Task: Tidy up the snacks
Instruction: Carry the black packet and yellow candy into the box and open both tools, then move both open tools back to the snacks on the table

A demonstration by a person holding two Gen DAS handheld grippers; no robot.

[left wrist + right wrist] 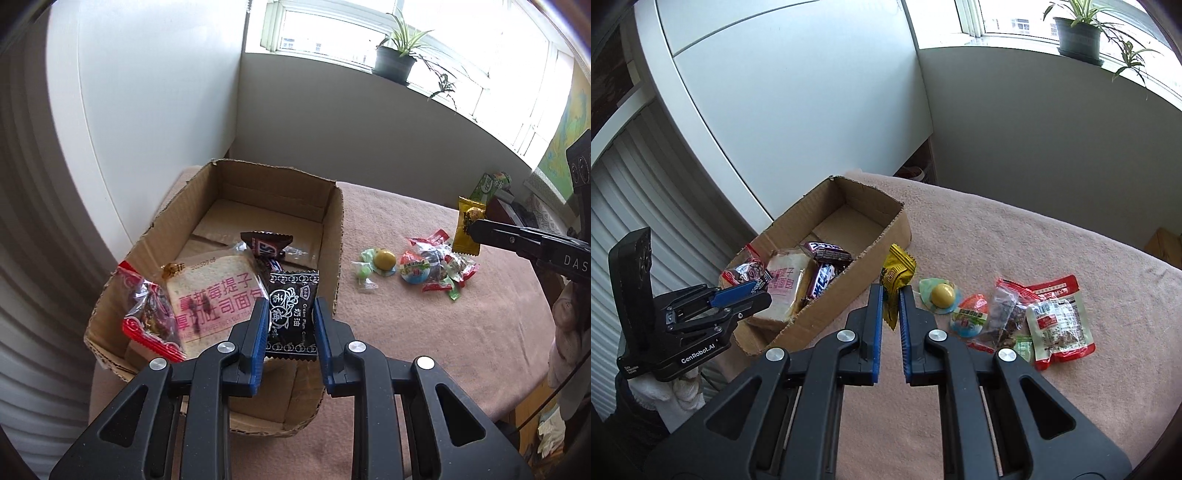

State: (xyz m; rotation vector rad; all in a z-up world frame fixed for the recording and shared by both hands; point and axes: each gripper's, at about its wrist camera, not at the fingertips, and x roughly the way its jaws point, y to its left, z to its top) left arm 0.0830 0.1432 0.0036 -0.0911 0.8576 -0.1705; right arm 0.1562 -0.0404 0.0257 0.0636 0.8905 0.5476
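Observation:
An open cardboard box stands on the pink cloth at the left. In it lie a bread pack, a red-edged packet and Snickers bars. My left gripper is shut on a black plum-candy packet and holds it over the box's near end. My right gripper is shut on a yellow packet above the cloth, right of the box. A pile of loose snacks lies to the right.
A yellow ball candy on a green wrapper lies between box and pile. A green packet sits at the far table edge. A potted plant stands on the windowsill. White cupboard stands behind the box.

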